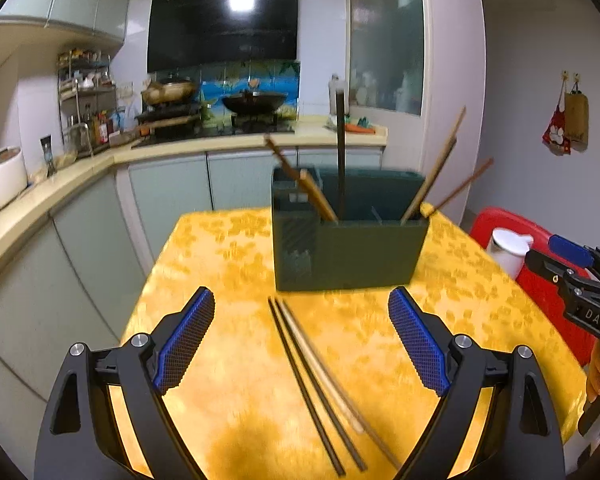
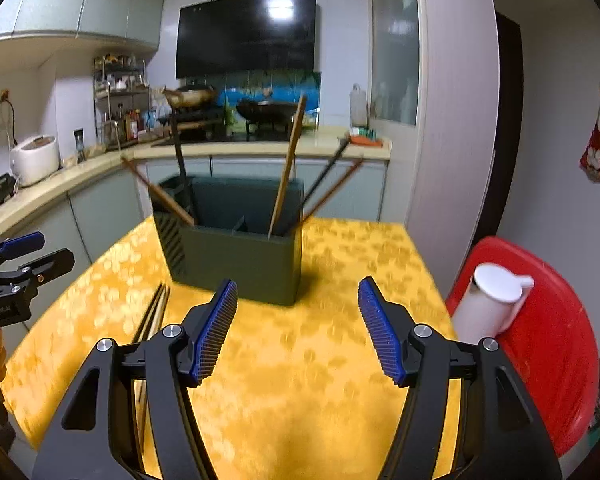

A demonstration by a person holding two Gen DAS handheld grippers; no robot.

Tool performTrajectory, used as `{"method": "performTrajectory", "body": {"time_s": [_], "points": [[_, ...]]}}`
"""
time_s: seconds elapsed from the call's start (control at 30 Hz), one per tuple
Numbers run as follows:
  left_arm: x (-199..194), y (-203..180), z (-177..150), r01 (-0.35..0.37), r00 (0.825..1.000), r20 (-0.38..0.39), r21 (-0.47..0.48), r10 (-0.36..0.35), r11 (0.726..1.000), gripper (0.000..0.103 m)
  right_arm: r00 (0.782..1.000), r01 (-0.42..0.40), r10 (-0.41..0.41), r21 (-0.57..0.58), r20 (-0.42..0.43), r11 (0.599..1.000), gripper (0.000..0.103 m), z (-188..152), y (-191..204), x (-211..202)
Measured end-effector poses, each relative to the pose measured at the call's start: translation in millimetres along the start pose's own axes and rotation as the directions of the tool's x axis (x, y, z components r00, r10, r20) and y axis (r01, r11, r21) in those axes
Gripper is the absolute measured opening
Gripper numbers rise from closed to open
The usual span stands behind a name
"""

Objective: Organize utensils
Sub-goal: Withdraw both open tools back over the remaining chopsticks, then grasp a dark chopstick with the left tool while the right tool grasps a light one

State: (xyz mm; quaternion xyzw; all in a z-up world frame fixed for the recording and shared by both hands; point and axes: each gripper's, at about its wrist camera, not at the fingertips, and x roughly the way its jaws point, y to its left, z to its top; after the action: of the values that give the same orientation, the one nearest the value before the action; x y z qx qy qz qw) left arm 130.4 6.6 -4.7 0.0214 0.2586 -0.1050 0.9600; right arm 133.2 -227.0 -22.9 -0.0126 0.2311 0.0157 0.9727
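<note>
A dark green utensil holder (image 1: 352, 248) stands on the yellow tablecloth (image 1: 228, 264) and holds several chopsticks that lean outwards. It also shows in the right wrist view (image 2: 240, 260). Three loose chopsticks (image 1: 316, 380), two dark and one pale, lie on the cloth between the fingers of my left gripper (image 1: 302, 344), which is open and empty above them. My right gripper (image 2: 298, 330) is open and empty over the cloth, in front of the holder. The loose chopsticks (image 2: 152, 316) lie to its left.
A red stool (image 2: 548, 336) with a white lidded jug (image 2: 488, 304) stands at the table's right edge. The kitchen counter (image 1: 80, 176) with a stove, woks and a rice cooker (image 1: 2, 178) runs behind and to the left.
</note>
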Motion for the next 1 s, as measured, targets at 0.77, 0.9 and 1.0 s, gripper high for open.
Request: {"method": "performTrajectory", "body": {"time_s": [0.77,0.9,1.0], "points": [[-19.8,22.7,-99.4,-0.041,0.988,-0.152,-0.091,0.027,0.995,0.086,0.994,-0.047,0.047,-0.004,-0.095,0.999,0.061,-84.1,30.7,-8.5],[-16.3,18.0,-113.3,-0.047,0.986,-0.166,-0.079,0.034,0.996,0.086,0.992,-0.061,0.057,-0.030,-0.113,0.998,0.061,-93.8,40.5,-5.1],[-11.6,13.5,-121.5,-0.048,0.984,-0.176,-0.071,0.035,0.996,0.086,0.991,-0.063,0.057,-0.049,-0.118,0.997,0.061,-98.8,45.3,-4.6]]}}
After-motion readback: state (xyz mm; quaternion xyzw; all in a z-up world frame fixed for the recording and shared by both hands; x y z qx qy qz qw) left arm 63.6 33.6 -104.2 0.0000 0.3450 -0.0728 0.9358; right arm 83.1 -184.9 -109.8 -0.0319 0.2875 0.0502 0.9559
